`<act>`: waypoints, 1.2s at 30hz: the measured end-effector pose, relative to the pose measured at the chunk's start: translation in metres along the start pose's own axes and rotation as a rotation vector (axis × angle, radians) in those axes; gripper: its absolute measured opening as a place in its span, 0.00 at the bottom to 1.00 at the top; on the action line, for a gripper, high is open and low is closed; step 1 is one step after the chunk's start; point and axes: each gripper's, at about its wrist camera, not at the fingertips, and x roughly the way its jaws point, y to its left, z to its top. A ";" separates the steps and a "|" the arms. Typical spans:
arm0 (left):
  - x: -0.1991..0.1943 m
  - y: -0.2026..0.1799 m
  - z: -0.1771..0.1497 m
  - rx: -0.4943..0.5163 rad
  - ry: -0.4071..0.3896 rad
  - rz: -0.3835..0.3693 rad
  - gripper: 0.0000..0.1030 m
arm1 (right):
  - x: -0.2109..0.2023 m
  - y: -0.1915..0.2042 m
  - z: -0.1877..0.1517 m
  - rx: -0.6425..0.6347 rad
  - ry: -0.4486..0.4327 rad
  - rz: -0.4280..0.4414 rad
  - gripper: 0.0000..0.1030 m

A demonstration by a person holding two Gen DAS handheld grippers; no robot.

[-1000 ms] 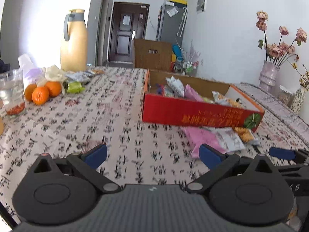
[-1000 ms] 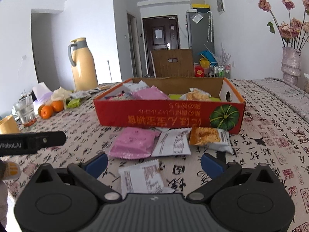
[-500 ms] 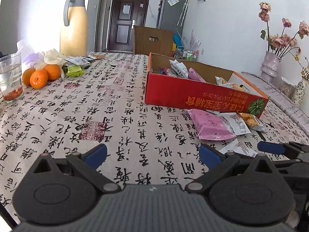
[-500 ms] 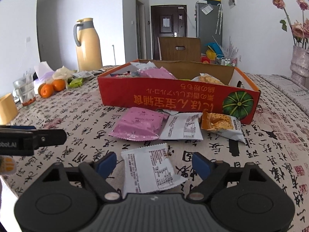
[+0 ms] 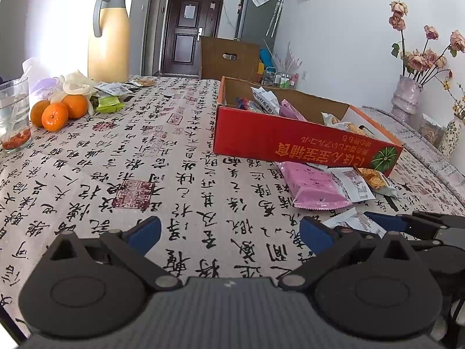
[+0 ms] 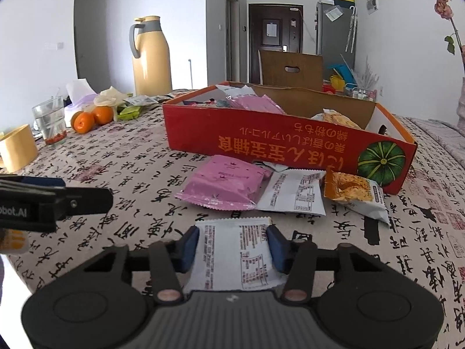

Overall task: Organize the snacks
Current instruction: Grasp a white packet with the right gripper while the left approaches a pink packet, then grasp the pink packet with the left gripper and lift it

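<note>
A red cardboard box holds several snack packets. In front of it lie a pink packet, a white packet and an orange-and-white packet. My right gripper has its blue pads against both sides of a nearer white packet on the tablecloth. It also shows in the left wrist view. My left gripper is open and empty above the cloth, left of the right gripper.
A yellow thermos, oranges, a glass and loose wrappers stand at the far left. A yellow cup stands near the left edge. Flower vases stand at the right.
My right gripper has moved forward and down over the nearest white packet and closed in from wide open onto its sides. My left gripper has tilted down towards the cloth.
</note>
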 end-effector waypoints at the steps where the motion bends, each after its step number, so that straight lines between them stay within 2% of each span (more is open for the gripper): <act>1: 0.000 0.000 0.001 -0.004 -0.001 -0.001 1.00 | -0.001 -0.002 0.000 0.004 -0.005 0.007 0.43; 9: -0.001 -0.013 0.008 -0.001 -0.012 0.000 1.00 | -0.014 -0.016 0.002 0.029 -0.059 0.034 0.39; 16: 0.003 -0.032 0.015 0.003 -0.027 -0.040 1.00 | -0.028 -0.040 0.006 0.070 -0.117 0.018 0.39; 26: 0.029 -0.057 0.034 0.002 -0.007 -0.027 1.00 | -0.034 -0.085 0.007 0.134 -0.161 -0.049 0.39; 36: 0.064 -0.083 0.055 0.031 0.033 0.028 1.00 | -0.032 -0.128 0.005 0.203 -0.203 -0.168 0.39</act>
